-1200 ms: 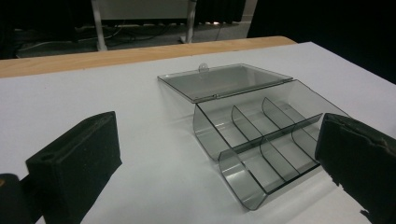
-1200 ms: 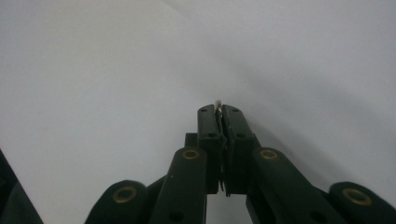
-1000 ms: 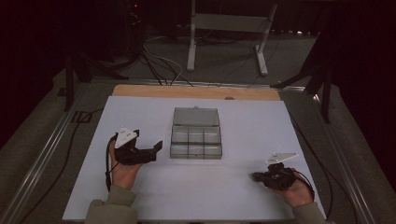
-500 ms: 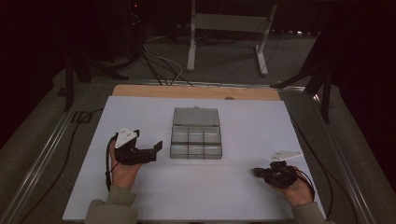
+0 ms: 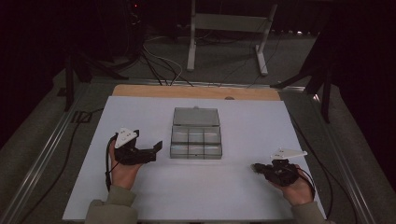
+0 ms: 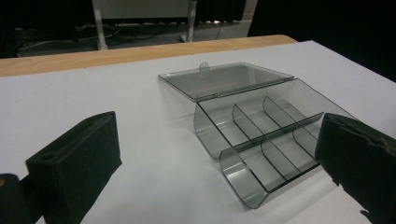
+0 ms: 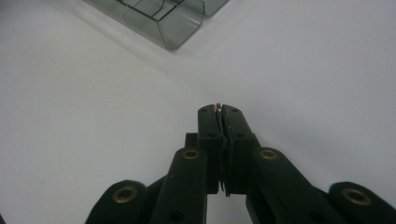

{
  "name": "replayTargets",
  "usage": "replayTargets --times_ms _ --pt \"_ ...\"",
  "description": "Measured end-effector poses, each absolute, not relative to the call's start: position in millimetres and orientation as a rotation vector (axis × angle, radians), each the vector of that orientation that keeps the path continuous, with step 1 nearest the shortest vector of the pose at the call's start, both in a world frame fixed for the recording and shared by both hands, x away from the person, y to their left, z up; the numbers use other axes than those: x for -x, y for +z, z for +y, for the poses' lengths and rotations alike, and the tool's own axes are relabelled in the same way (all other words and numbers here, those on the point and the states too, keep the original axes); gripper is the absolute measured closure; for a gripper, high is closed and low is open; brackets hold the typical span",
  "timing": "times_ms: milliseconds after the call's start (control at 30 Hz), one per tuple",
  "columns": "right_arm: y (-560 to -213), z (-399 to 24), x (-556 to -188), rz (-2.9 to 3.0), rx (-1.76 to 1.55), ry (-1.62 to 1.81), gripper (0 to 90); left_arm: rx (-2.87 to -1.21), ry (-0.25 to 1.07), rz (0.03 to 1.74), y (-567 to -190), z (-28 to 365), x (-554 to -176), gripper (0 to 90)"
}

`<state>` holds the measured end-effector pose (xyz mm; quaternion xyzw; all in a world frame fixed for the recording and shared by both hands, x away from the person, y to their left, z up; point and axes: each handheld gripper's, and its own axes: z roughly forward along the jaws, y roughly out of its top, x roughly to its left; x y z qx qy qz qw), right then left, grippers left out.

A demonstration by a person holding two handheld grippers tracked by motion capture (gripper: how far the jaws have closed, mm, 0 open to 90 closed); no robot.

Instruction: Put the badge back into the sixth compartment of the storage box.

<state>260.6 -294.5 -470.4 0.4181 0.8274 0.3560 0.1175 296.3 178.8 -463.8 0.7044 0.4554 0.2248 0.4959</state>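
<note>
left tool sits wide open just beside the open plastic box, right tool is clamped shut on a tiny sliver of something, well off to the side.

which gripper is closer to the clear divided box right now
Left. The left gripper sits just beside the box, on its left, jaws open. The right gripper lies farther off, toward the near right of the table.

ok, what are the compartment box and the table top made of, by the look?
Compartment box: looks like smoky, see-through hard plastic with a glossy finish; the dividers and the white surface show through its walls, and the open lid catches reflections. Table top: a matte white sheet, possibly laminate or paper, with a bare wood-coloured strip along the far edge.
</note>
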Motion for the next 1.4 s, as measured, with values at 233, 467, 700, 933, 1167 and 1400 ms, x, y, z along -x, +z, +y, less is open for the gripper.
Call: replayTargets --times_ms 233,467,700,933,1167,1400 --pt "-468 -294 -262 2.402 -1.223 1.051 88.6 -1.707 0.545 1.104 -464 179 -296 0.6" --pt "-460 -293 -266 2.377 -1.220 1.080 88.6 -1.712 0.542 1.105 -465 178 -297 0.6" --pt "-452 -289 -273 2.351 -1.217 1.112 88.6 -1.710 0.545 1.106 -464 179 -296 0.6" --pt "-445 -284 -276 2.332 -1.210 1.134 88.6 -1.710 0.543 1.106 -464 179 -296 0.6" --pt "-439 -280 -281 2.325 -1.197 1.152 88.6 -1.710 0.543 1.107 -464 179 -296 0.6" --pt "-436 -274 -285 2.323 -1.180 1.161 88.6 -1.709 0.543 1.107 -464 179 -296 0.6"
